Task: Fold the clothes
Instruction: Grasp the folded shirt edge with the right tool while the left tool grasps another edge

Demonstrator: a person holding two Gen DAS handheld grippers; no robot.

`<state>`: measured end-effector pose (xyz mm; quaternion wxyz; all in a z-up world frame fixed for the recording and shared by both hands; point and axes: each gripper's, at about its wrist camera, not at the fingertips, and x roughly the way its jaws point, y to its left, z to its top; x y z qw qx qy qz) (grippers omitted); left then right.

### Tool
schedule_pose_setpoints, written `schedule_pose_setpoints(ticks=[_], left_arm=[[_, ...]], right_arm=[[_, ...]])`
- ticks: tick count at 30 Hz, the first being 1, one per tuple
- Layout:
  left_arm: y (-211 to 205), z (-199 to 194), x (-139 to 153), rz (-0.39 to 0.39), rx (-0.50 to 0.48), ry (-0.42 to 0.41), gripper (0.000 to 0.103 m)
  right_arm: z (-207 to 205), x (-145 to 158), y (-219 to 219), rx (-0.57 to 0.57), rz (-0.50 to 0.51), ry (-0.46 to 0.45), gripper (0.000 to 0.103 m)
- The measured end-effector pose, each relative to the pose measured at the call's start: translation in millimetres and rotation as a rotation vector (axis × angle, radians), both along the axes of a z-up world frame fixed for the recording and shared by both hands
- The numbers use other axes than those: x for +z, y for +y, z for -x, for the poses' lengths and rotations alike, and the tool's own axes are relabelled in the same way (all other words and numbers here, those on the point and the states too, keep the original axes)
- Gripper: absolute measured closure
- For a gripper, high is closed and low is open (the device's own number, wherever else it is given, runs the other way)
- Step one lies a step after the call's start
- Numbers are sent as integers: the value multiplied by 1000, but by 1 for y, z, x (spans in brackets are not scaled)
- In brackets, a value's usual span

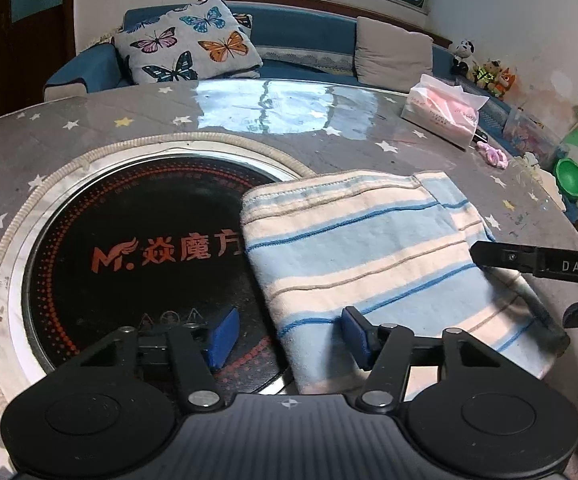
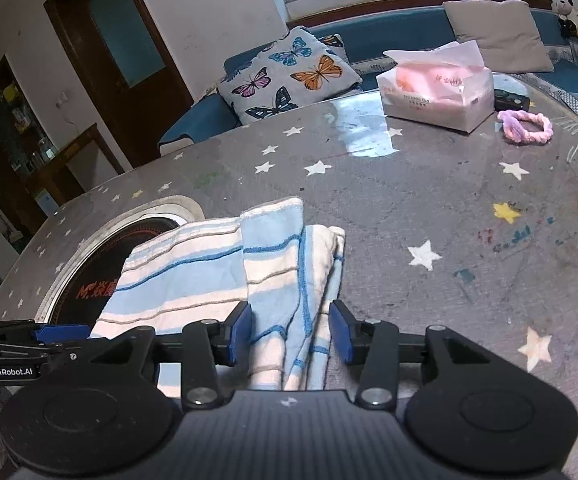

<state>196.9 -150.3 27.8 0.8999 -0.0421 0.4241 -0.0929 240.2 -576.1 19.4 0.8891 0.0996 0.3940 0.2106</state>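
Folded striped cloth (image 1: 373,256), light blue and cream with thin blue and tan lines, lies on the round table (image 1: 89,128), which has a grey star-print cover. In the left wrist view the cloth fills the centre-right of the frame; its left edge overlaps the rim of the black induction hob (image 1: 137,256) set into the table, orange logo lettering partly covered by the cloth.

Left tool (image 1: 285,338): jaws wide apart, holding nothing. Left blue pad sits over the hob glass, right blue pad over the near edge of the cloth; whether it touches the fabric I cannot tell.

Right tool (image 2: 291,334): jaws wide apart, with the cloth's right-hand layered edge lying between the blue pads. Neither pad presses the fabric; a gap shows on each side. In the right wrist view the cloth (image 2: 229,272) runs from lower centre up to mid-frame, the stacked fold layers visible along its right side. The left tool (image 2: 29,344) shows at the lower left edge of that view, just beside the cloth's left side. The right tool's finger enters the left wrist view from the right edge (image 1: 537,264), its tip over the cloth's right border.

Upper right of the table: a tissue pack (image 2: 439,92) with a sheet sticking up, and near it a pink fuzzy headband (image 2: 525,126). Beyond the table, a blue sofa (image 1: 305,36) with a butterfly-print cushion (image 1: 189,42) and a plain grey cushion (image 1: 393,50).
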Motion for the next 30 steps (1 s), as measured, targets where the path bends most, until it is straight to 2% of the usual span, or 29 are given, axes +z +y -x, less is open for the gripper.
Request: schedule_pose_setpoints(ticks=[2,5,14,16,18,23,25,30], left_arm=[[-1,-1,-1,14,-5,5,53],[-2,0,-1,26,-15,7,58],[-2,-1,-2,52,-14,14,63],[-3,-1,-2,54,-14,14,64],[-3,-1,-2,58,-14,16,70],[-4,0,1,58,-15,8,84],[-3,1,1,61,-15,4,89],[0,7,4,64,-13,0,92]], right_arm=[[0,0,0,-1,-1,3,60],[1,0,1,-1,-2,7,65],[3,-1,3,-16,6,-7,65],[4,0,4,-13,5,-6,69],[4,-1,2,-16,-18,10,77],[7,0,1,-28,-26,9,87],[10,1,1,-31,-28,10,88],[19,5,3,-22,-23,10,90]])
